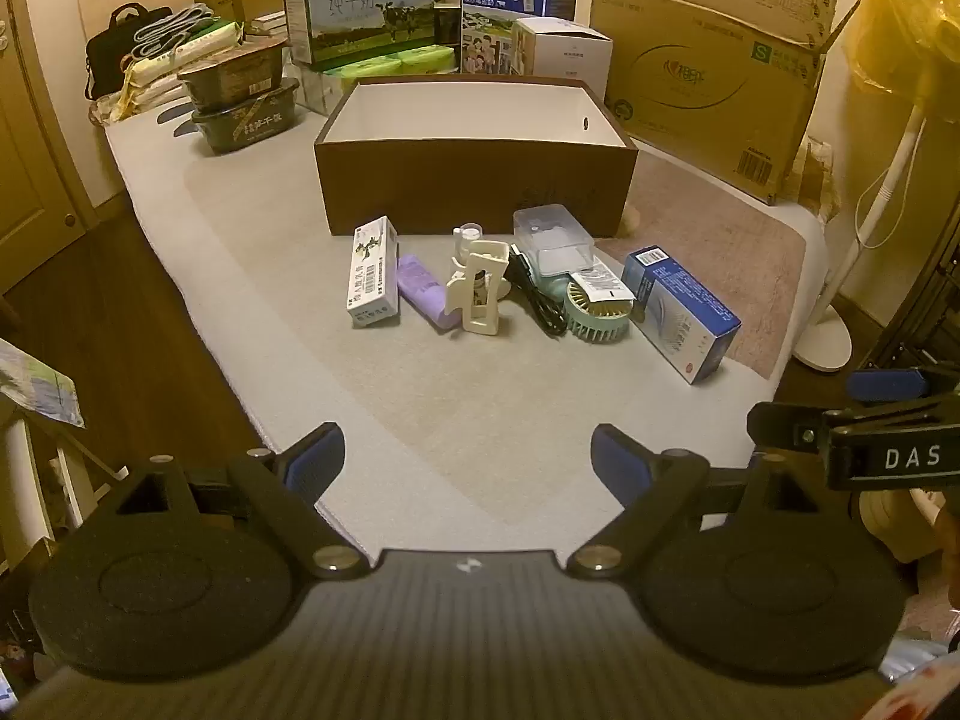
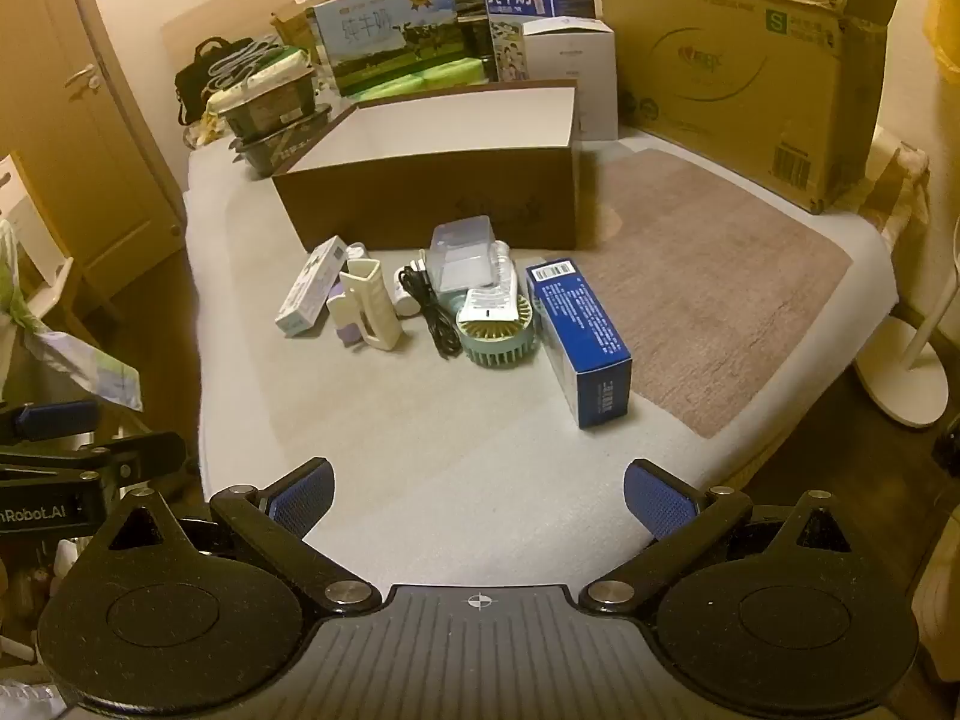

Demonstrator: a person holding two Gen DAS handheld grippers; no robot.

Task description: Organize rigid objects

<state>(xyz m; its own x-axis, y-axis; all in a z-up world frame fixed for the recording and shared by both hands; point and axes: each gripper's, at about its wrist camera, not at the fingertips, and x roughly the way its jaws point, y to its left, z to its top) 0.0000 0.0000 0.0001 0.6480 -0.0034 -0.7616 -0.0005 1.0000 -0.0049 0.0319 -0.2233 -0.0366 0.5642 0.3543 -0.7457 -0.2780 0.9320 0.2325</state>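
I've got both tongs spread wide, holding nothing: left gripper [image 1: 468,468] and right gripper [image 2: 478,498] at frame bottom. Centre frame, brown box [image 1: 474,180] sits open; just below it a row: white carton [image 1: 373,270], green fan [image 1: 599,306], blue box [image 1: 681,312].

Both tools match: matte black plastic. Left gripper [image 1: 468,459] and right gripper [image 2: 478,495] each carry two blue ribbed pads [image 1: 316,457] at the jaws. Behind the pads, black link arms pinned with silver round screws [image 1: 335,557], then two round black discs [image 2: 162,612] either side. Between the discs, a ribbed grey body with a small white crosshair mark [image 2: 478,601]. White lettering "DAS" [image 1: 912,457] on the right tool's side.
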